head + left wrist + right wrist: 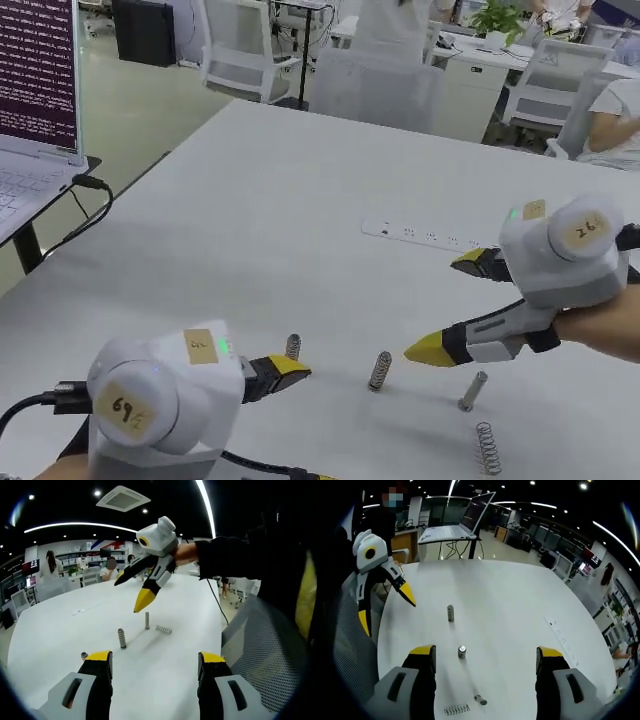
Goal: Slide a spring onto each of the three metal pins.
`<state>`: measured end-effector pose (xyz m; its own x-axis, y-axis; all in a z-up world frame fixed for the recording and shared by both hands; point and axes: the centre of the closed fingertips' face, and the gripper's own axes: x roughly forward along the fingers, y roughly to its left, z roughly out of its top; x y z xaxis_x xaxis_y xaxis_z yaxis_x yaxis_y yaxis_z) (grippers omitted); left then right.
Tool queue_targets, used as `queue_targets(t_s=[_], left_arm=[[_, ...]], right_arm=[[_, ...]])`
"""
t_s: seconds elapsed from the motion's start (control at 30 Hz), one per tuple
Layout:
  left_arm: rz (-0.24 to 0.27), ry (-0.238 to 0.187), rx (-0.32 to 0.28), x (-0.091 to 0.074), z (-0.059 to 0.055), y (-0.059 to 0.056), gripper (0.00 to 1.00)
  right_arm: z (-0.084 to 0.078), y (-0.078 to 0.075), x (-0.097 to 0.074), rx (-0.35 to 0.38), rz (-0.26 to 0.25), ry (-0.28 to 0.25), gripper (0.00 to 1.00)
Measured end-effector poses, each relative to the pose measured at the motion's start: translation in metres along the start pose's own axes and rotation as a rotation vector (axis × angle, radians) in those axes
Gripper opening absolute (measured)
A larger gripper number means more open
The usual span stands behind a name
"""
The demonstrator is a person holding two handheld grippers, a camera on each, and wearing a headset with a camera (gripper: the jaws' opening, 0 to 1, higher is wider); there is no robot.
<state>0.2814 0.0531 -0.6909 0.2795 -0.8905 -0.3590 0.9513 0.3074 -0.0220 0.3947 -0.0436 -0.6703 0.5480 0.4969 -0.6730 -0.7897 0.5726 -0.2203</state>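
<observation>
**Two pins wear springs, one pin is bare**

Three metal pins stand in a row on the white worktop [250, 200]. The first pin [293, 346] has a spring on it. The middle pin [380, 370] is at about 3 o'clock from the first, and it has a spring on it too. The last pin [472, 390] is at 3 o'clock from the middle one. It is bare and leans a little. A loose spring [487, 447] lies flat on the worktop at 5 o'clock from the bare pin. It is near the pin but does not touch it.

The left claw [154, 656] is open with nothing in it. In the head view it sits at 7 o'clock from the first pin, and one yellow tip is just beside that pin. The right claw [445, 306] is wide open and holds nothing. It hangs above the worktop at about 12 o'clock from the bare pin. Its lower yellow tip points toward the middle pin.

A white power strip [420, 236] lies farther back, at 12 o'clock from the pins. An open laptop [30, 90] sits off the worktop at 10 o'clock.
</observation>
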Motion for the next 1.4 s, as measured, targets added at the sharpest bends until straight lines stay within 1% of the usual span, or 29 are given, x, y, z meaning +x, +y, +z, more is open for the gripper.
queue_targets(t_s=[0.23, 0.53, 0.7, 0.8, 0.9, 1.1, 1.4], left_arm=[[-0.008, 0.004, 0.007, 0.001, 0.001, -0.002, 0.66], [-0.025, 0.014, 0.02, 0.004, 0.001, -0.007, 0.66], [-0.022, 0.014, 0.022, 0.002, 0.001, -0.006, 0.66], [-0.018, 0.01, 0.02, 0.0, 0.001, -0.005, 0.66], [-0.013, 0.008, 0.018, -0.001, 0.002, -0.004, 0.66], [-0.01, 0.008, 0.017, -0.001, 0.002, -0.004, 0.66], [-0.011, 0.008, 0.015, 0.0, 0.002, -0.004, 0.66]], right_arm=[[-0.006, -0.003, -0.01, 0.017, -0.025, -0.013, 0.81], [-0.015, -0.004, -0.028, 0.052, -0.062, -0.029, 0.81], [-0.02, -0.002, -0.037, 0.072, -0.084, -0.039, 0.81], [-0.024, -0.004, -0.039, 0.086, -0.09, -0.041, 0.8], [-0.031, -0.001, -0.04, 0.098, -0.094, -0.033, 0.8], [-0.048, -0.001, -0.043, 0.134, -0.105, -0.028, 0.8], [-0.069, 0.007, -0.048, 0.179, -0.12, -0.012, 0.79]])
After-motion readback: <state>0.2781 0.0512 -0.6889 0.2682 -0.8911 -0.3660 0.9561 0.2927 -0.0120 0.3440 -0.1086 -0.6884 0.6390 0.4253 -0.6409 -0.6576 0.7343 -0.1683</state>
